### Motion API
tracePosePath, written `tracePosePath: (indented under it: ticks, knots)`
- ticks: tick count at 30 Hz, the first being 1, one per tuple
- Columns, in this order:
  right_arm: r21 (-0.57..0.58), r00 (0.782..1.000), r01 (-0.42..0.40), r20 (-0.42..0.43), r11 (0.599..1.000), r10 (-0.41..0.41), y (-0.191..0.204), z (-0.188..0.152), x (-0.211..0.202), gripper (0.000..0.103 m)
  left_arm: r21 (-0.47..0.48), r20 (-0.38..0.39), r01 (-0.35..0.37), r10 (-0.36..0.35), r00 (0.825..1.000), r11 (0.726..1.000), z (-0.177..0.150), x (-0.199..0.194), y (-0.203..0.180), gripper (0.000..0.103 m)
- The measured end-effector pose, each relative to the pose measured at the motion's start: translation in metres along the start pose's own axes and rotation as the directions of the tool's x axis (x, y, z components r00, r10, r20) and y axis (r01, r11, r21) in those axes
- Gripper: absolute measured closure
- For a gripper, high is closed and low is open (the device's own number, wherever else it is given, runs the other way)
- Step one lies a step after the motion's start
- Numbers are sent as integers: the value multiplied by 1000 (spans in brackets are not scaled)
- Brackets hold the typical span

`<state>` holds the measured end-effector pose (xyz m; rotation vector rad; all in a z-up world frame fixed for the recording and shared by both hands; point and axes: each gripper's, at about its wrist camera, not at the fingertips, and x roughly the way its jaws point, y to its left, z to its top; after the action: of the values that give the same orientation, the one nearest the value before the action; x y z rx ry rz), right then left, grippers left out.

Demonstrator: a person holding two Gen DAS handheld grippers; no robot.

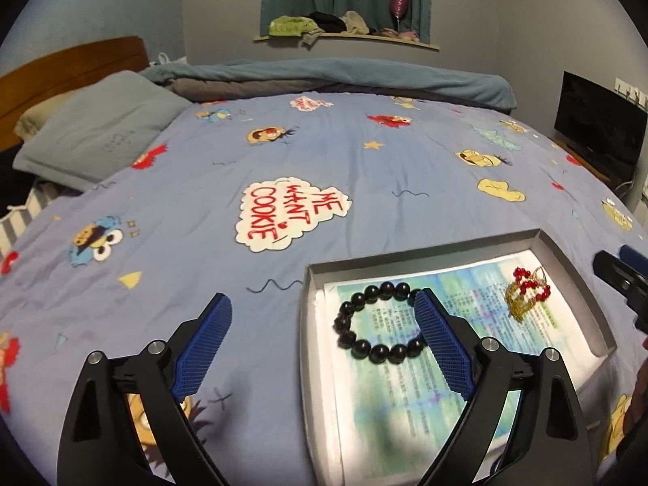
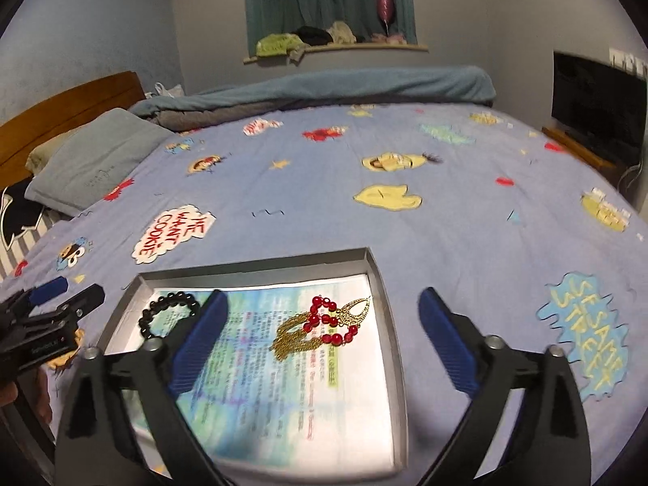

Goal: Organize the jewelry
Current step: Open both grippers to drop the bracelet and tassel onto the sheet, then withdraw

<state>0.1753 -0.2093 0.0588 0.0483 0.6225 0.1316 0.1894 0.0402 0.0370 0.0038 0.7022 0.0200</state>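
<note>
A shallow grey box (image 1: 421, 248) (image 2: 251, 261) lined with a printed sheet lies on the bed. A black bead bracelet (image 1: 364, 348) (image 2: 150, 318) rests in its left part. Red beads with a gold chain and pendant (image 1: 526, 291) (image 2: 324, 324) lie in its right part. My left gripper (image 1: 324, 303) hovers open over the box's left edge, nothing between its blue pads (image 1: 204, 344). My right gripper (image 2: 322, 303) stands open above the gold and red piece, not touching it. Each gripper shows at the edge of the other's view, the right gripper (image 1: 623, 279) and the left gripper (image 2: 48, 308).
The bed wears a blue cartoon-print cover (image 1: 283, 154) (image 2: 445, 222). A grey pillow (image 1: 93, 129) and wooden headboard (image 1: 69, 65) lie far left, a rolled blanket (image 1: 324, 77) at the far edge. A dark screen (image 1: 599, 129) stands at the right. A shelf with clothes (image 1: 324, 28) hangs on the wall.
</note>
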Motion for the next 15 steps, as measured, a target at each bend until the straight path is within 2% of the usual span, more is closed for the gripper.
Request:
tracePosePath:
  ticks: [3, 9, 12, 15]
  knots:
    - [-20, 1000, -8, 5, 1000, 8, 4, -7, -20, 6, 17, -13, 5, -5, 1000, 1000, -2, -13, -2, 12]
    - [21, 999, -39, 2, 999, 39, -5, -23, -51, 6, 43, 16, 27, -28, 999, 999, -13, -55, -8, 12]
    - [7, 999, -32, -16, 999, 32, -5, -29, -60, 6, 27, 6, 73, -73, 997, 997, -18, -73, -8, 12]
    - [5, 999, -24, -26, 1000, 24, -6, -36, -70, 6, 42, 23, 71, -72, 997, 997, -21, -92, -10, 11]
